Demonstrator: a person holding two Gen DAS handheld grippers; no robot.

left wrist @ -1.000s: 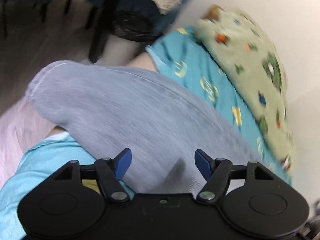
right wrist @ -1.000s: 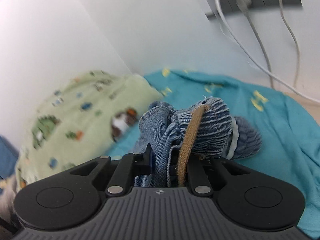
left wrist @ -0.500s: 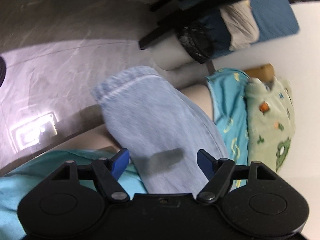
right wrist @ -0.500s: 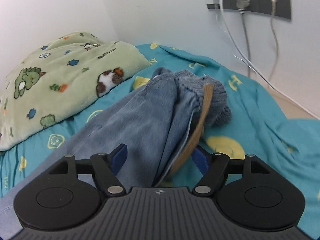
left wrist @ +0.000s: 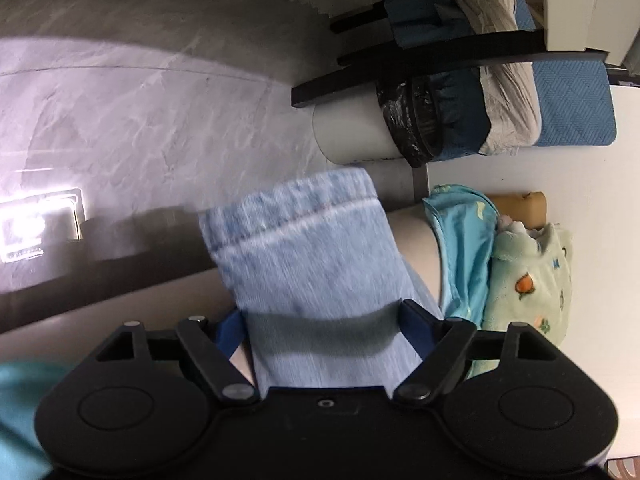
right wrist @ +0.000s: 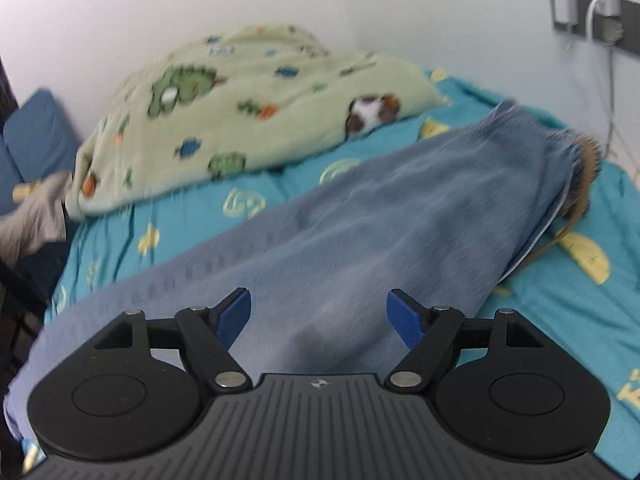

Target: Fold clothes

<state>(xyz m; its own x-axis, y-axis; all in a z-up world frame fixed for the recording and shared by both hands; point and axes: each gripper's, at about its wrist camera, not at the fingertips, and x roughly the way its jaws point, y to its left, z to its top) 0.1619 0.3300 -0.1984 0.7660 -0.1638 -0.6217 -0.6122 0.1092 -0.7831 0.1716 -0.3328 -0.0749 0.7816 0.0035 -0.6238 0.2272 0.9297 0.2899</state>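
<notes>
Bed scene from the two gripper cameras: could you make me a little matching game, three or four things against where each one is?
Things:
1. jeans
2. green blanket
3. wall socket
4. bin with black liner

Places:
A. on the floor beside the bed
B. bunched at the far side of the bed, by the wall
C. on the wall, with white cables plugged in
D. stretched along the teal sheet, between both open grippers

Pairs: 1-D, 2-B, 3-C, 4-A

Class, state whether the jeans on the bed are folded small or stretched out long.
Stretched out long: the jeans run lengthwise across the bed, waistband far, hem hanging past the edge.
</notes>
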